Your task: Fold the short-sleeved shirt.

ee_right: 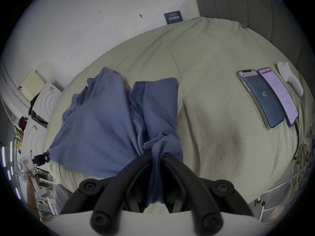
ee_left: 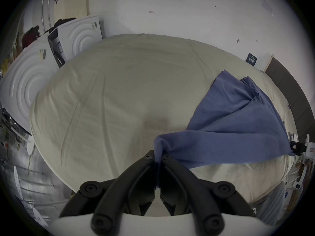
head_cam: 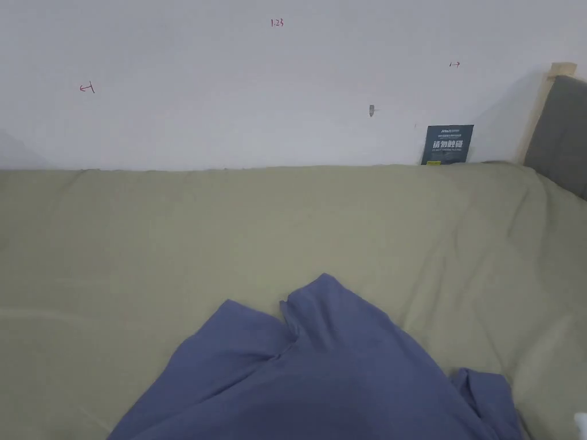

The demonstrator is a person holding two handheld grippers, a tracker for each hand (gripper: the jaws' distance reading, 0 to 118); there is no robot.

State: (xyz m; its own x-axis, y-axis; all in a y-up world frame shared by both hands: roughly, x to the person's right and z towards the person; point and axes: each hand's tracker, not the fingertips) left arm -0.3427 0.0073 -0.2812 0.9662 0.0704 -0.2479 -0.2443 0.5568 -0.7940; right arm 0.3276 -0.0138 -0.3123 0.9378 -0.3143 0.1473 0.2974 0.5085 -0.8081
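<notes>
Green sheet (ee_right: 213,103) — two phones (ee_right: 265,100) beside blue shirt (ee_right: 105,120).

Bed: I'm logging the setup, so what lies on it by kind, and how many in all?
Shirt: 1, blue, held by both grippers
Phones: 2, side by side
White gadget: 1, beside the phones
Clip: 1, by the headboard
Total: 5

One shirt (head_cam: 321,372), two tools (ee_left: 157,157) (ee_right: 156,152) (both clamped), two phones (ee_right: 260,100).

Shirt (head_cam: 321,372) on bed (head_cam: 172,240); phones (ee_right: 267,100) lie to its right.
</notes>
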